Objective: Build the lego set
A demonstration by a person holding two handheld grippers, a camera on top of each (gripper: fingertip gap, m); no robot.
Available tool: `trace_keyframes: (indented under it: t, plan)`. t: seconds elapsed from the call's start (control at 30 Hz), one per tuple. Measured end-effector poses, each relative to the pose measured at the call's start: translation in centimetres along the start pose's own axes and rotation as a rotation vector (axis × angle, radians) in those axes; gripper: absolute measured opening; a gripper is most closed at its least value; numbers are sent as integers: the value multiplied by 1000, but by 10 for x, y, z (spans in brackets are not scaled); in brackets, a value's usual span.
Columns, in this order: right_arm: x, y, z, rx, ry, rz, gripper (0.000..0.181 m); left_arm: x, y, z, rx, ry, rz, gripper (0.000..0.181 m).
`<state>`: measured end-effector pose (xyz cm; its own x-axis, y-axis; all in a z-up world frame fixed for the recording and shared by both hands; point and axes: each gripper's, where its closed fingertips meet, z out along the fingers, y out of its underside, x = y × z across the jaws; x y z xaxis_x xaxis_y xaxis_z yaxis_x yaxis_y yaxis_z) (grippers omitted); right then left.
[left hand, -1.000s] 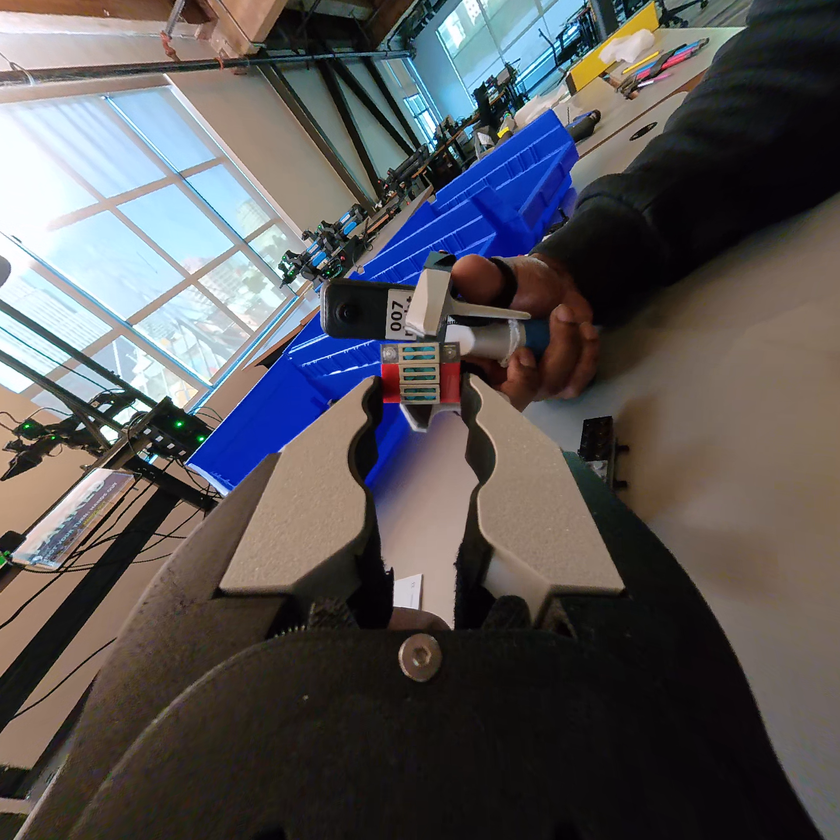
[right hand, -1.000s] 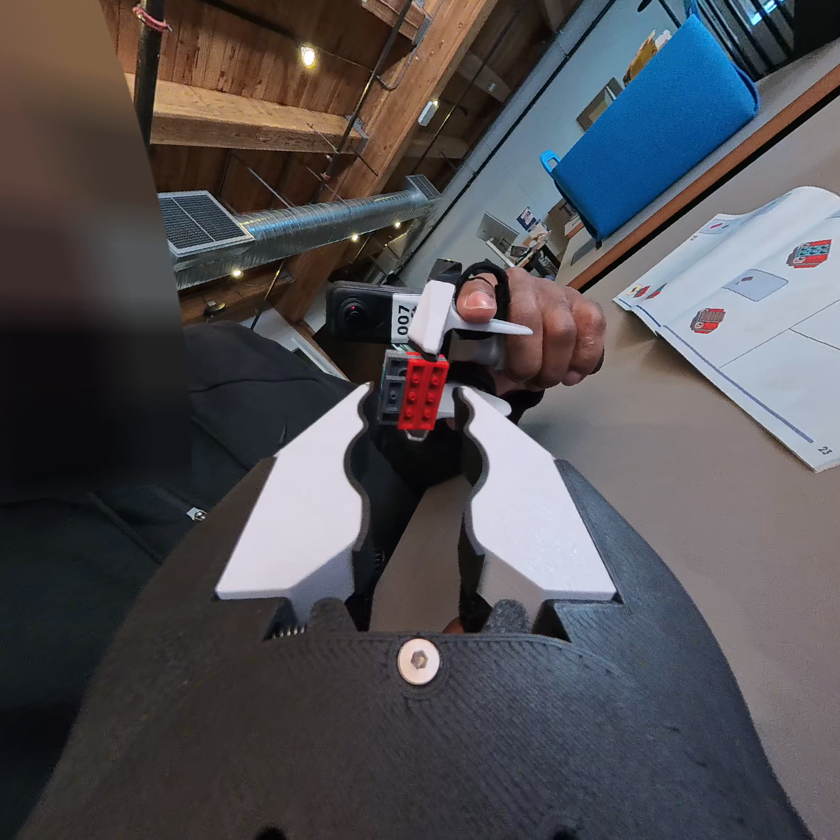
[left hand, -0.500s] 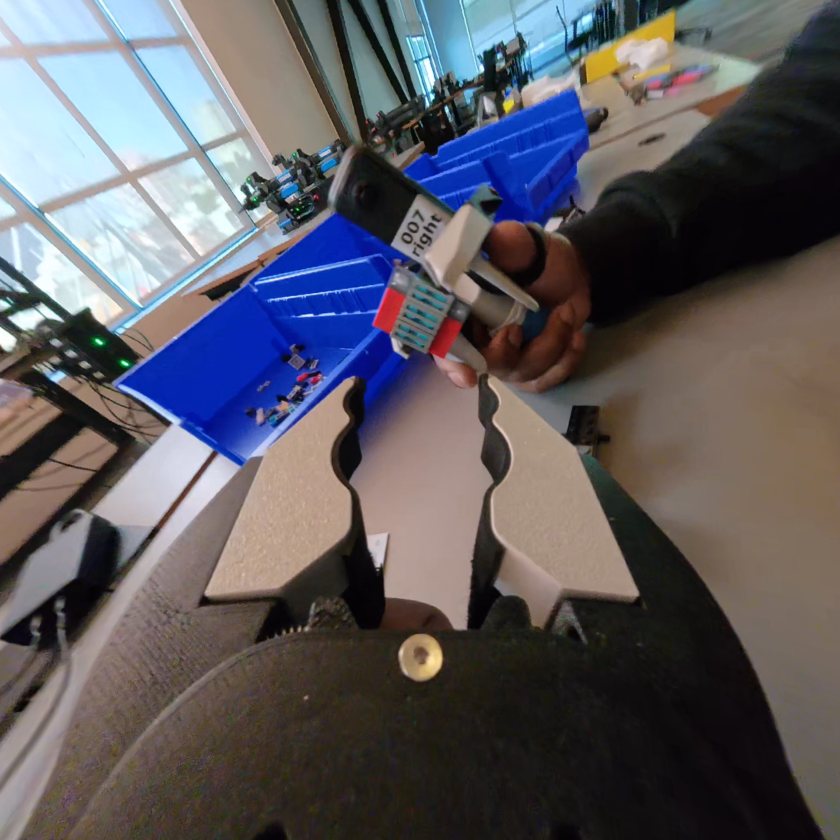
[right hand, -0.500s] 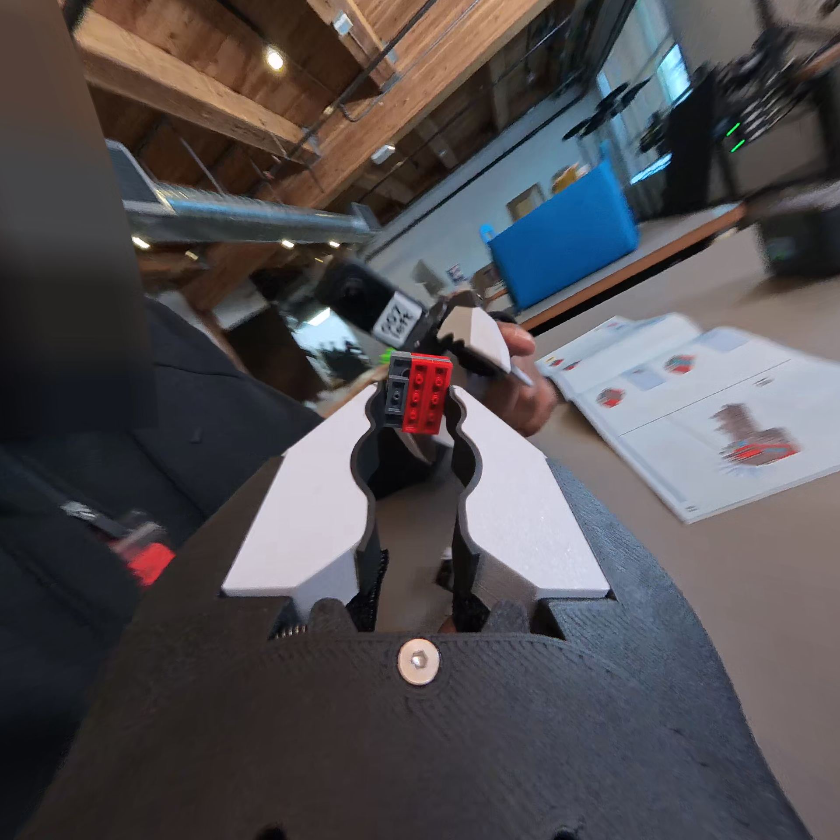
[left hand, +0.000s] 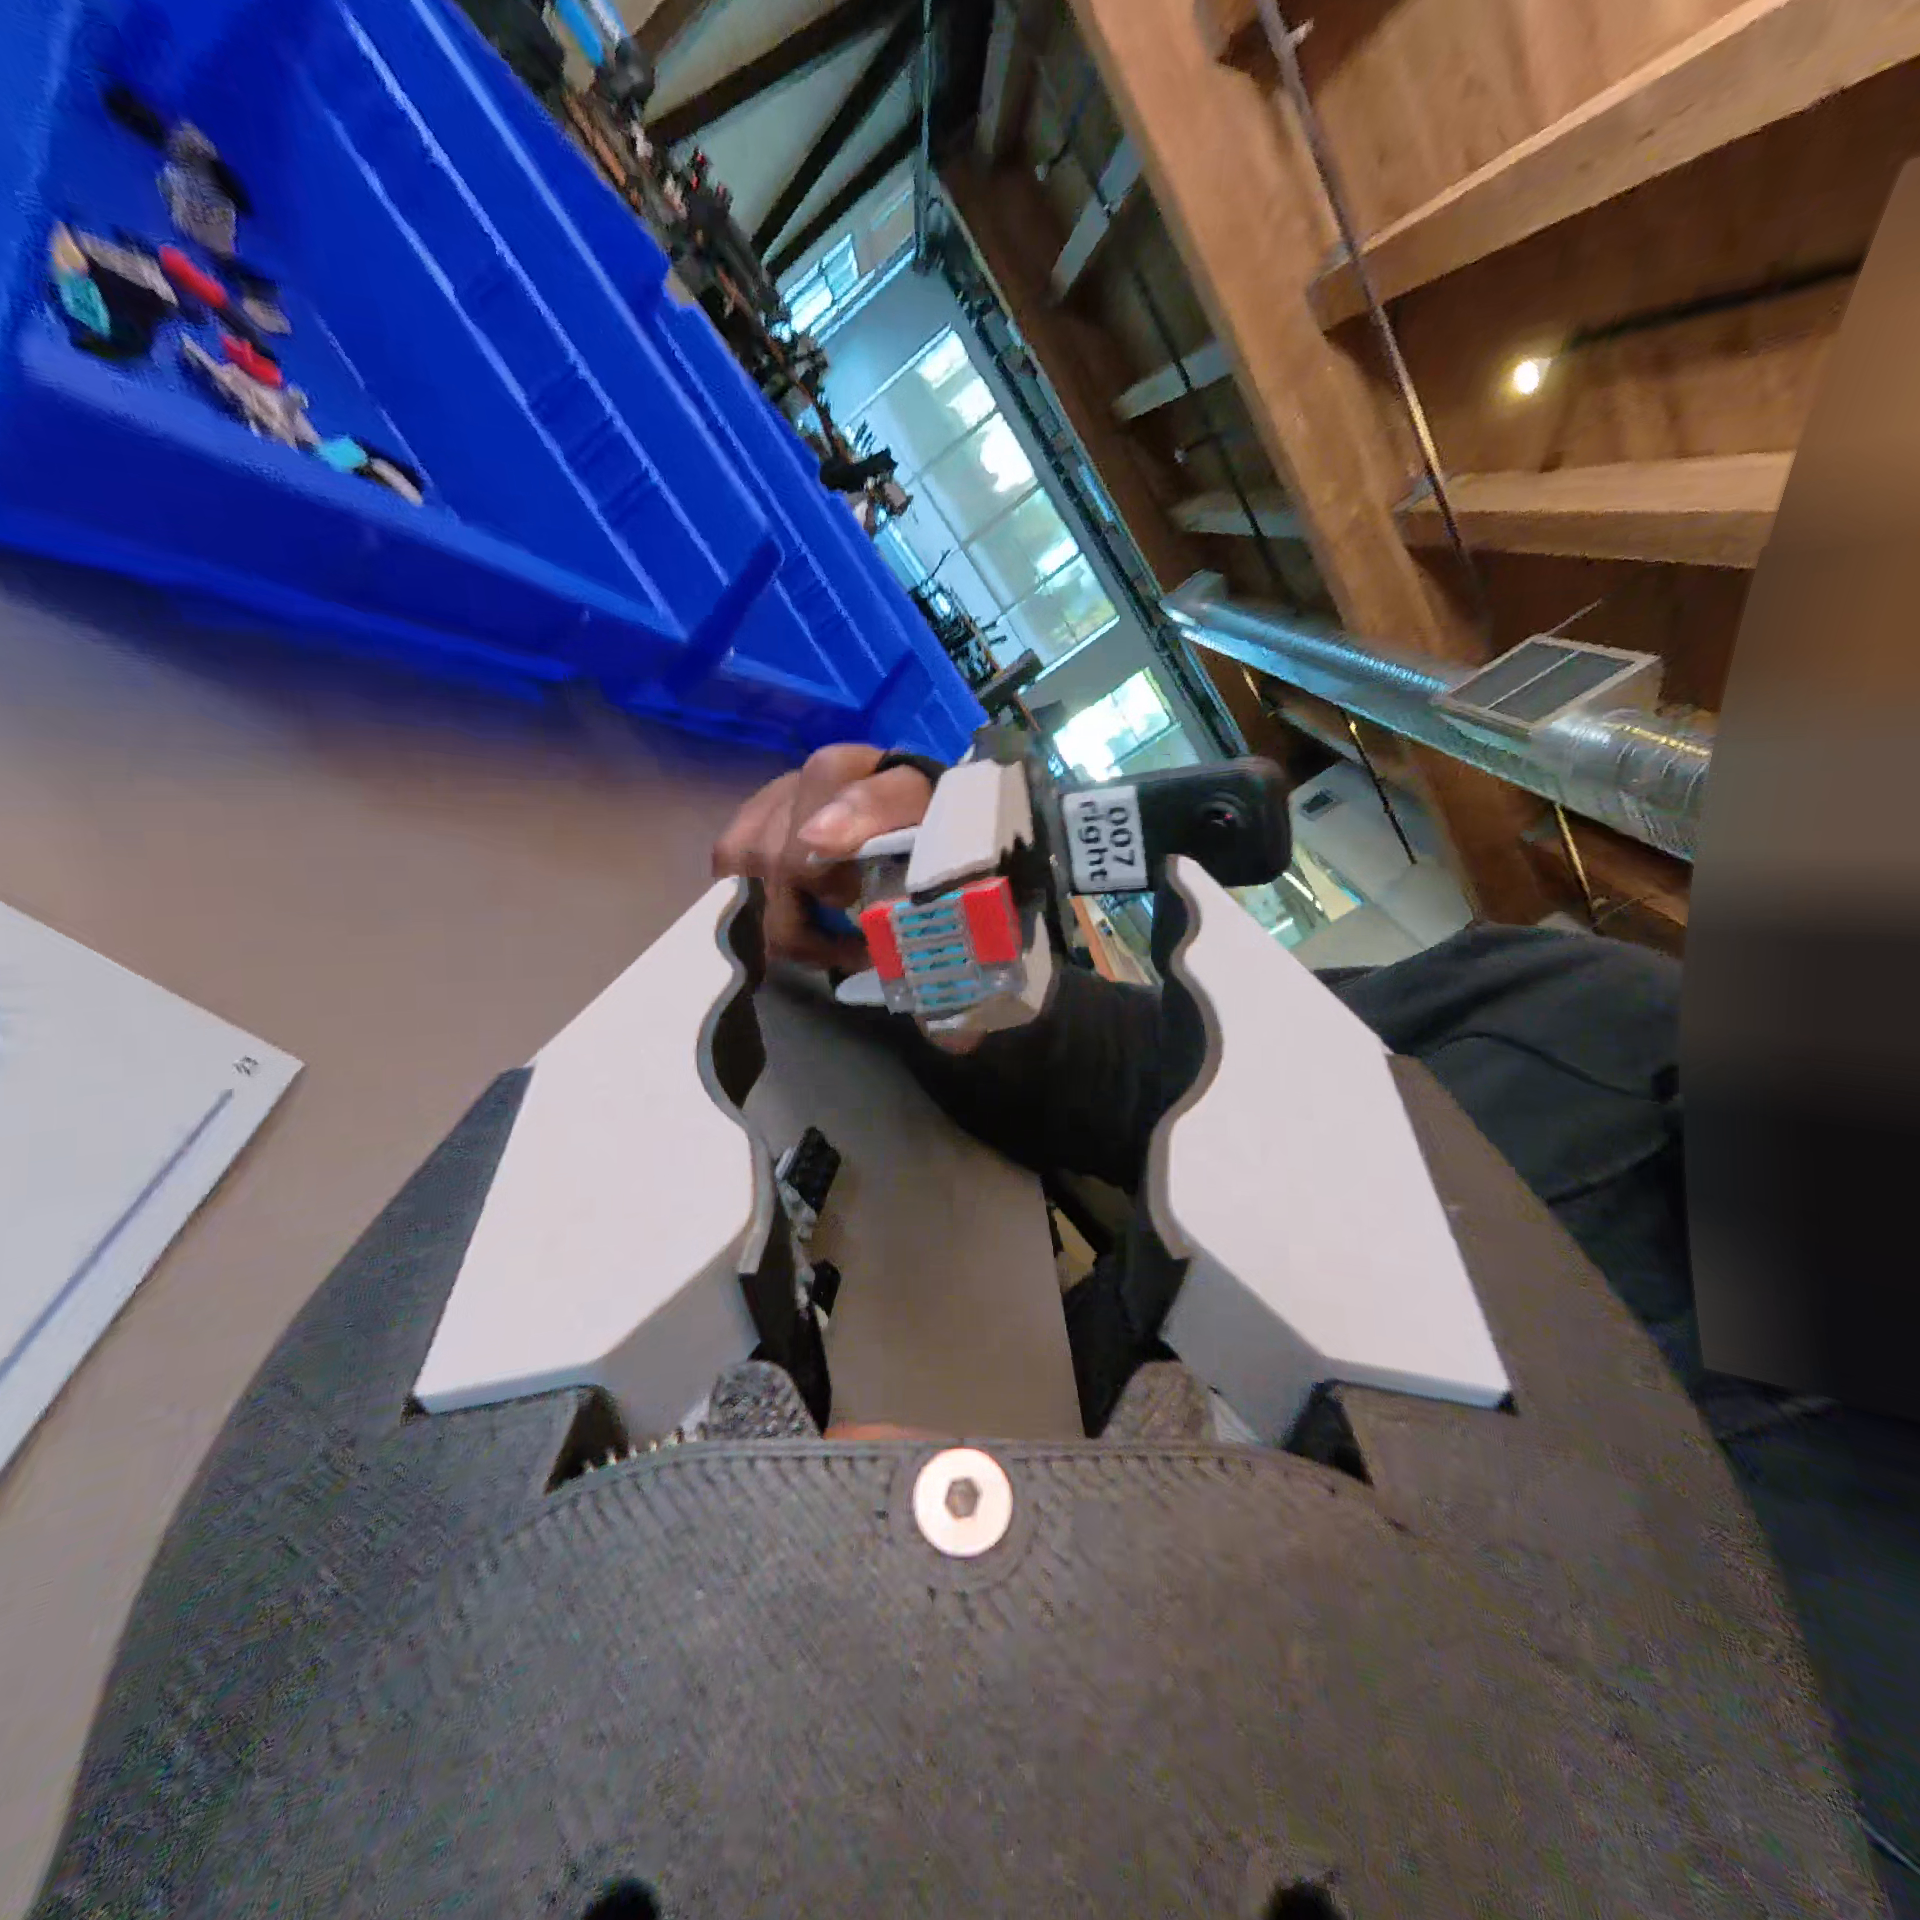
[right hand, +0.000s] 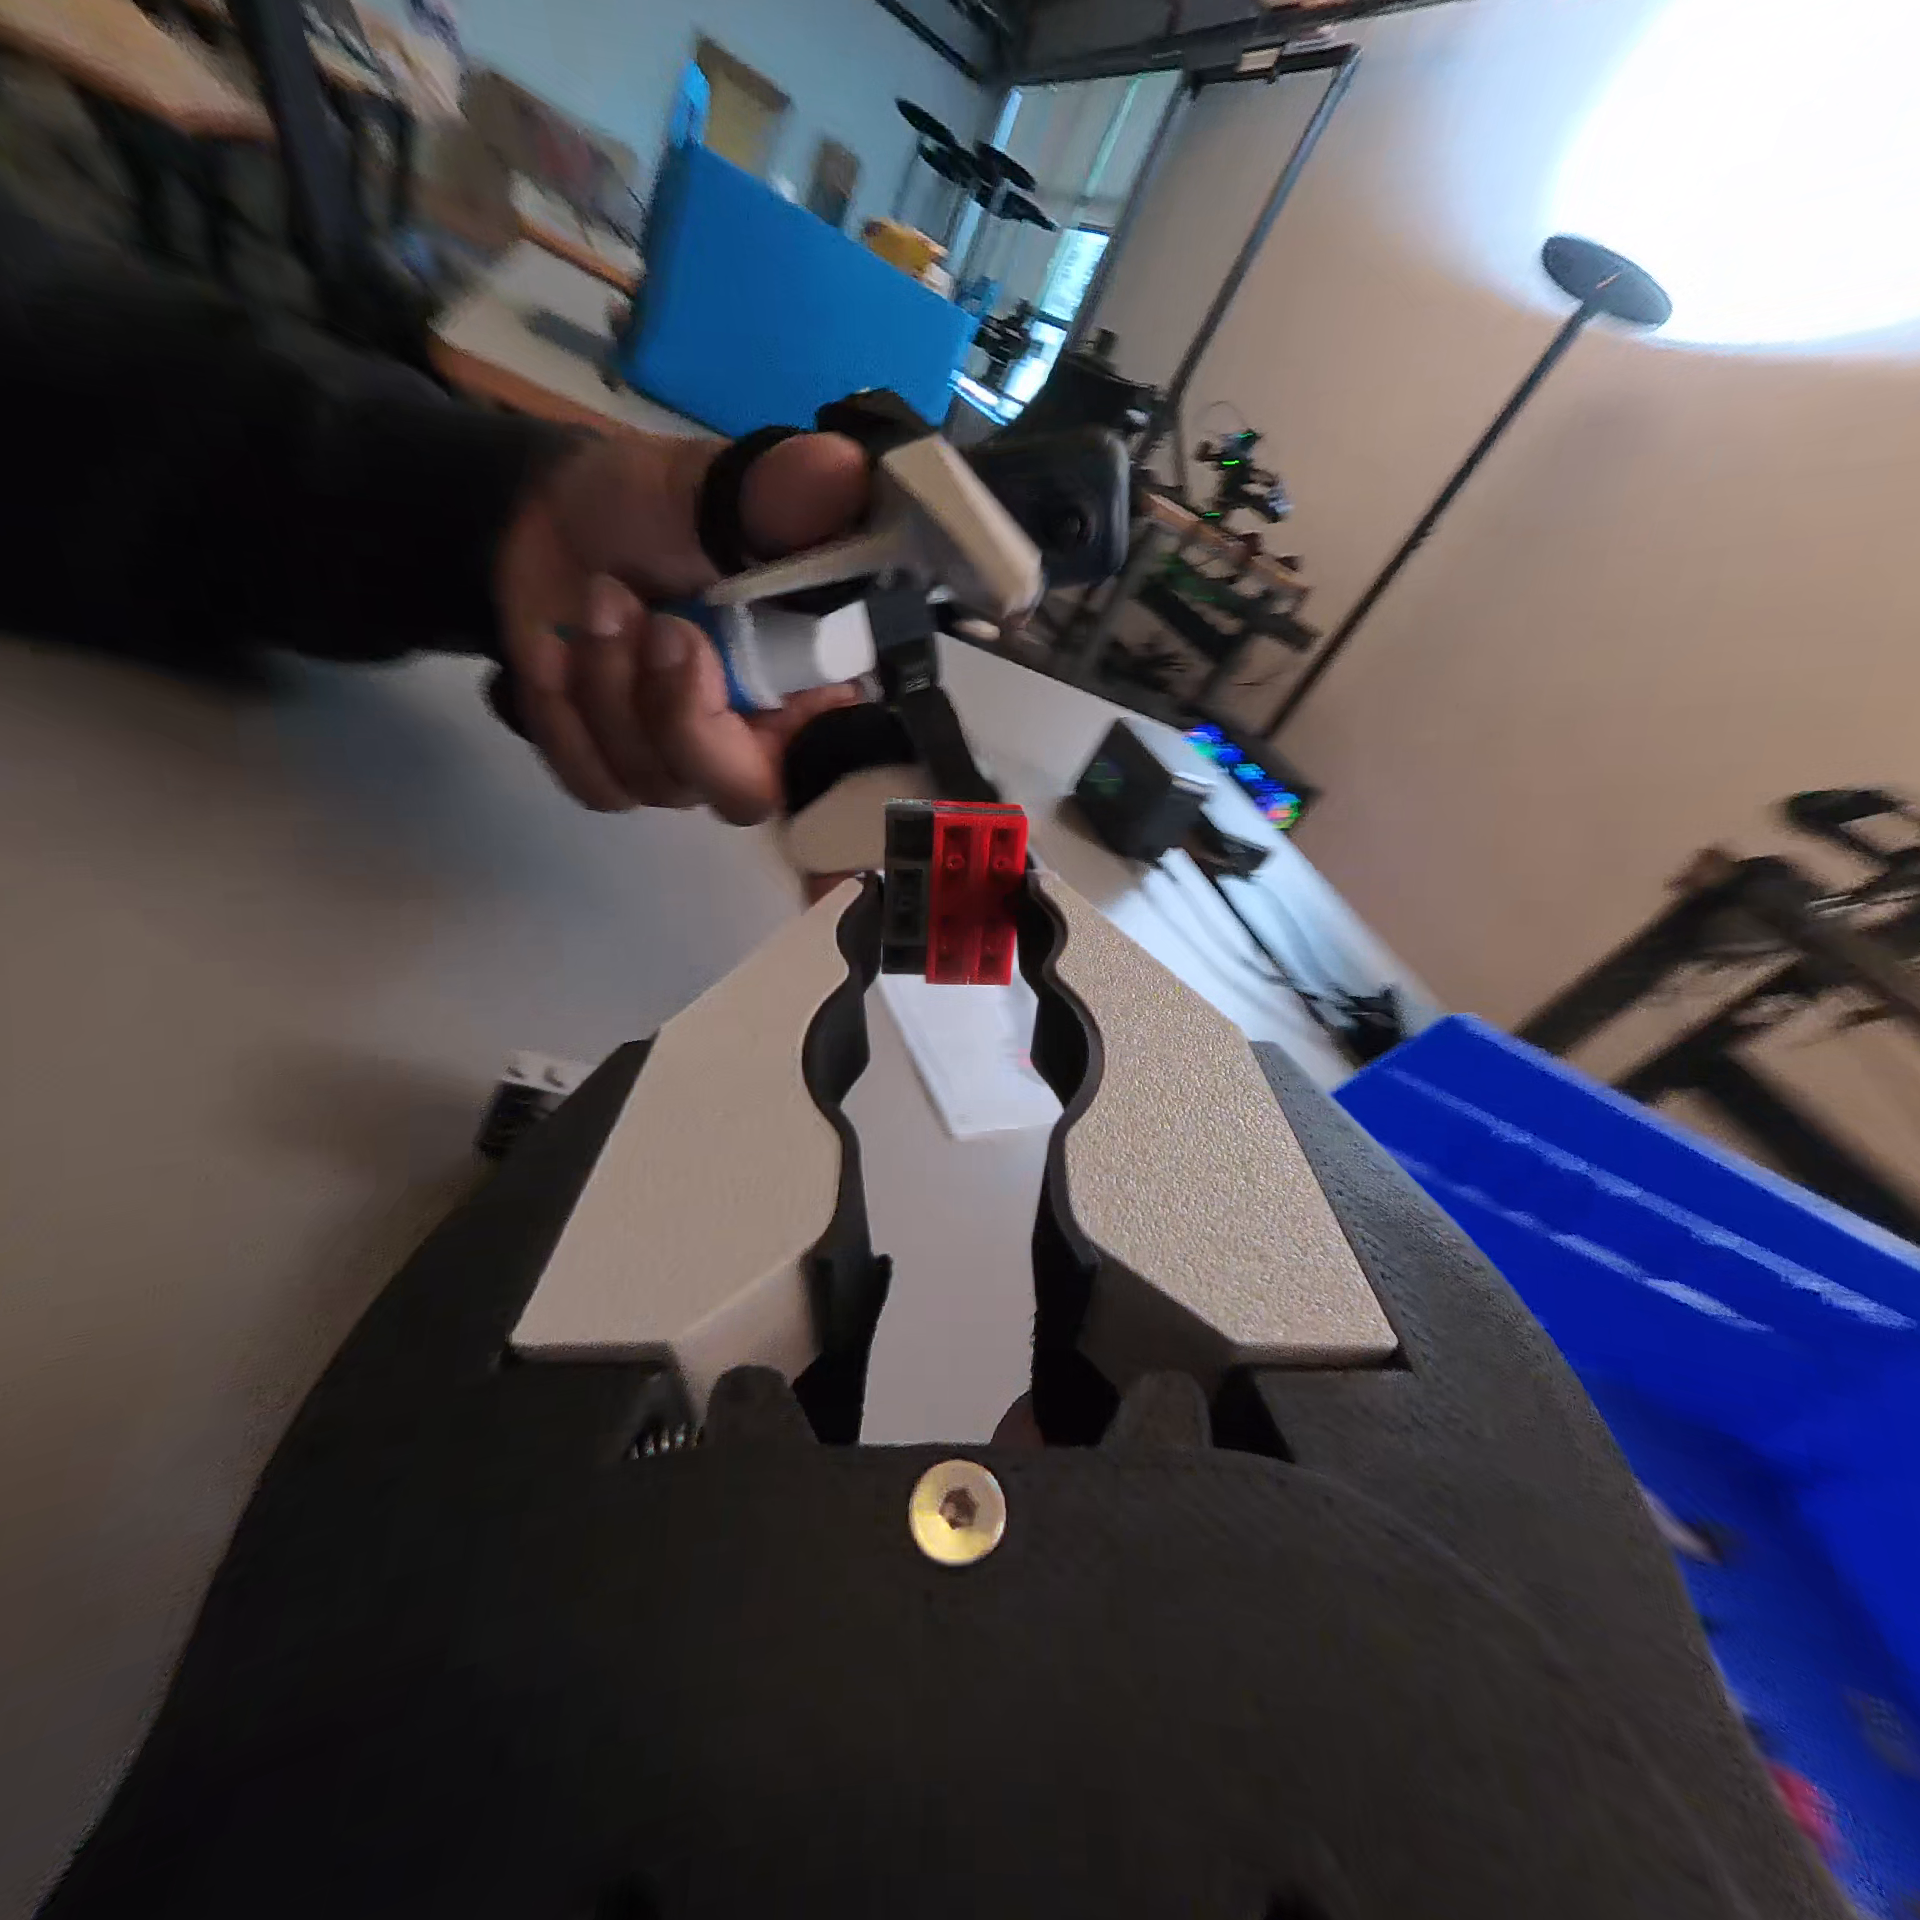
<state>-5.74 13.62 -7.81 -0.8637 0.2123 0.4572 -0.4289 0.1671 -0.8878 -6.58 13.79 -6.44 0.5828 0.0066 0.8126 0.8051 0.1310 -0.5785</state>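
Where bins (left hand: 436, 436) stand, grey tabletop (left hand: 312, 790)

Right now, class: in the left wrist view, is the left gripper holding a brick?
No: the left gripper is open with nothing between its fingers; the red block sits in the right gripper beyond.

Left claw (left hand: 956, 935) jaws wide apart, nothing between them. Beyond, right claw (left hand: 951, 971) grips red-grey-blue lego block (left hand: 940, 940). Blue bin (left hand: 343, 343) with loose pieces on worktop (left hand: 364, 831); paper sheet (left hand: 94, 1122) lower left
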Motion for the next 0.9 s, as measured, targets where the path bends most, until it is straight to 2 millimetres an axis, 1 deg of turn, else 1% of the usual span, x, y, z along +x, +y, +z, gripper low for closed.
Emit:
trace_keyframes:
  t: [0.1,0.17,0.27,0.37,0.57,0.67,0.77,0.9]
  plan:
    - [0,0,0,-25,45,-122,27,1,17,9,-79,12,-13,69]
    - [-2,-1,1,-30,52,-171,27,4,22,11,-101,27,-4,65]
    - [-6,-2,1,-33,51,-212,27,4,23,10,-107,34,3,58]
    - [-8,-4,2,-26,51,-221,27,1,24,9,-112,27,6,56]
    - [-12,-8,2,-10,43,-245,27,2,30,10,-132,48,12,51]
    - [-15,-11,2,-6,41,-276,27,6,32,11,-136,82,11,47]
    - [-17,-14,1,12,42,-282,27,13,31,11,-126,133,12,40]
    - [-16,-17,1,26,50,-279,27,18,30,10,-116,175,11,35]
